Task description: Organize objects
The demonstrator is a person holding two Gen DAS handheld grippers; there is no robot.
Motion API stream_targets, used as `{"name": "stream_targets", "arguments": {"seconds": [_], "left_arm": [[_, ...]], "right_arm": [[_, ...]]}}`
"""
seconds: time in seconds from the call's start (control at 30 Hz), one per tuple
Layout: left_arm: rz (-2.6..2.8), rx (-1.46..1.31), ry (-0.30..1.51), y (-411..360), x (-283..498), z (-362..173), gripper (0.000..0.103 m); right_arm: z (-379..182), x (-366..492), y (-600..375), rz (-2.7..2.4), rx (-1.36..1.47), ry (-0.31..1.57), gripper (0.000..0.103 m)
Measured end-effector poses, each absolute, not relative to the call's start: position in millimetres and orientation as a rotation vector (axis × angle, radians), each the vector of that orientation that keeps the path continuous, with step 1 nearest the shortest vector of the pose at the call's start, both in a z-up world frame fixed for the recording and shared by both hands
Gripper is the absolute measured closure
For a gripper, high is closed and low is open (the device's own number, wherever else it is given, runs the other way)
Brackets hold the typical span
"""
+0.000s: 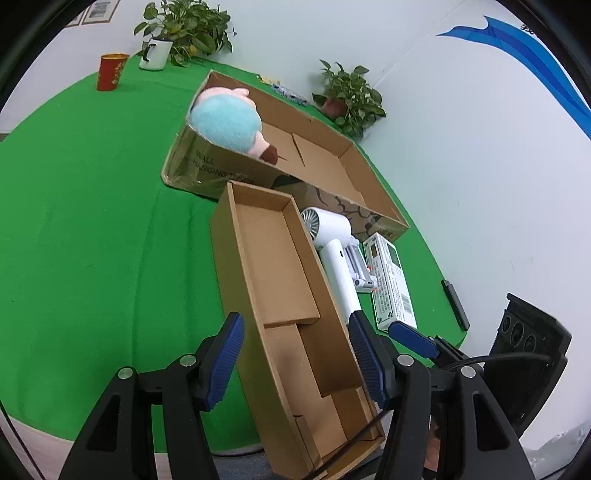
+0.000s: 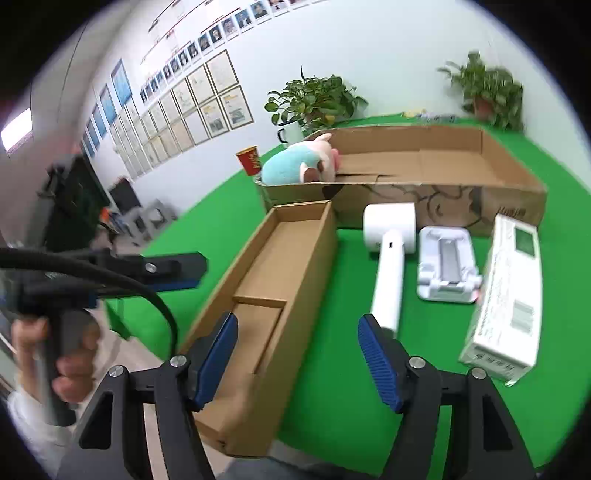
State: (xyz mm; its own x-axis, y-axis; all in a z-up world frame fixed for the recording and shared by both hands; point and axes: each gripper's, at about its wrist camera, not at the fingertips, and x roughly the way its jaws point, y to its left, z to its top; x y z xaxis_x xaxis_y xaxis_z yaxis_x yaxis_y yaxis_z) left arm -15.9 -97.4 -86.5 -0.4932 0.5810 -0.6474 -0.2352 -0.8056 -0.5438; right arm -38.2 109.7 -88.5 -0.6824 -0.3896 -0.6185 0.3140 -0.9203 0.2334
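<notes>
Left gripper (image 1: 295, 360) apart, straddling narrow box (image 1: 273, 280), pads not pressing; box empty. Plush (image 1: 229, 123) already in big box (image 1: 354, 173). Dryer (image 2: 388, 251), stand (image 2: 445, 264), white carton (image 2: 506, 295) lie loose on cloth (image 1: 92, 221). Right gripper (image 2: 297, 360) apart, holding nothing. Most sorting left.

A plain white wall (image 1: 461, 155) runs behind the green-covered table (image 1: 81, 229), with a sweeping blue painted stripe (image 1: 535, 62) curving across its upper part. On the neighbouring wall, rows of framed certificates (image 2: 184, 122) hang close together, and a line of small portrait photographs (image 2: 221, 29) runs above them. A bright ceiling light panel (image 2: 16, 131) glows at the far left. Dark cabinets and chairs (image 2: 77, 206) stand blurred along that side. Two leafy green potted plants (image 2: 314, 99) sit at the table's far edge against the wall.
</notes>
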Motion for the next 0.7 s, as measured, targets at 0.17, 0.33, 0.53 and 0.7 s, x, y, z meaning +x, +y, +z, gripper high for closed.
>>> {"name": "stream_targets", "arguments": {"seconds": [0.17, 0.33, 0.53, 0.7], "left_arm": [[2.327, -1.286, -0.425, -82, -16, -101, 0.046], [2.343, -1.316, -0.409, -76, -15, -115, 0.048], [2.352, -1.352, -0.368, -70, -15, -124, 0.072], [2.361, -1.361, -0.388, -72, -16, -126, 0.080]], "right_arm": [[-94, -42, 97, -2.616, 0.986, -0.107, 0.036], [-100, -45, 90, -2.651, 1.013, -0.077, 0.036], [-114, -63, 83, -2.618, 1.190, -0.095, 0.059], [-115, -62, 70, -2.587, 1.223, -0.078, 0.086]]}}
